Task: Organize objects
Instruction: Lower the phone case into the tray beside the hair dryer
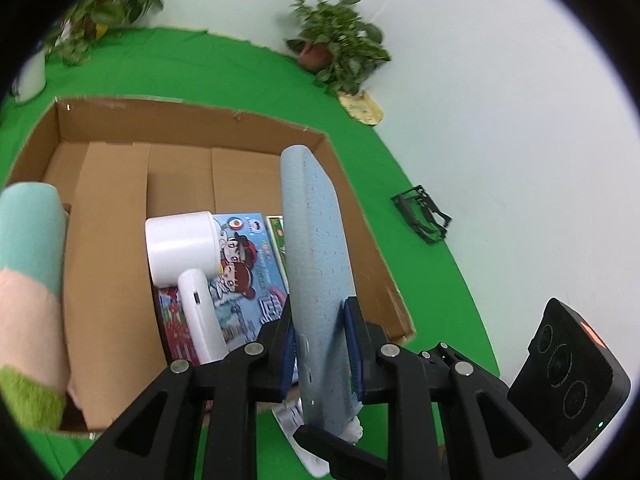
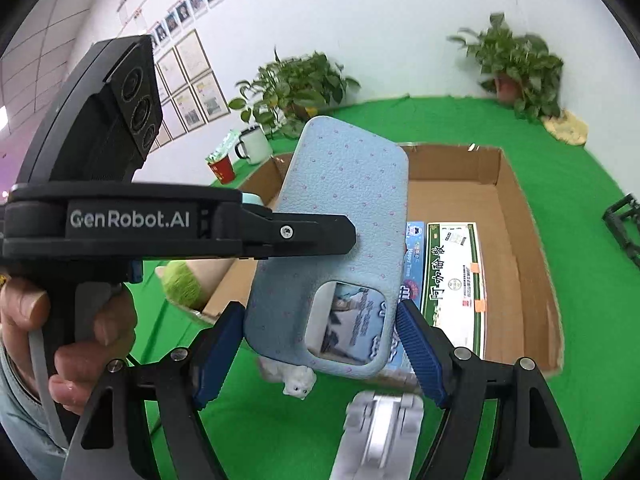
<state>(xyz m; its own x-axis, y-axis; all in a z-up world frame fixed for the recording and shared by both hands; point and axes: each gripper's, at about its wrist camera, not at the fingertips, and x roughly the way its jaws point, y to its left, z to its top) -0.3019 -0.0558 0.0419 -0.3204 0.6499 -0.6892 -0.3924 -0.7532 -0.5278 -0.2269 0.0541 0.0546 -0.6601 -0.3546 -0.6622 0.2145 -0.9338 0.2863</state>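
Left wrist view: the left hand-held gripper [image 1: 322, 344] is clenched edge-on around a pale blue phone case [image 1: 316, 240], its blue pads pressing both faces, and the case hangs above the near right corner of the open cardboard box [image 1: 360, 216]. Inside the box lie a white hair dryer [image 1: 188, 256], a cartoon-printed box [image 1: 248, 264] beneath it and a green-edged box [image 1: 278, 236] alongside; a striped plush roll [image 1: 28, 280] leans over the left wall. From the right wrist camera, the right hand-held gripper [image 2: 320, 344] stands released, jaws wide to either side of the case's lower end; whether they touch it I cannot tell, and the left one appears to carry the case alone. A small white figurine [image 2: 298, 384] and a grey stand [image 2: 380, 432] wait on the green worktop [image 2: 580, 240].

My read: this is the carry-to-box step. Next comes lowering the case into a free patch of box floor, clear of the dryer, then letting go.
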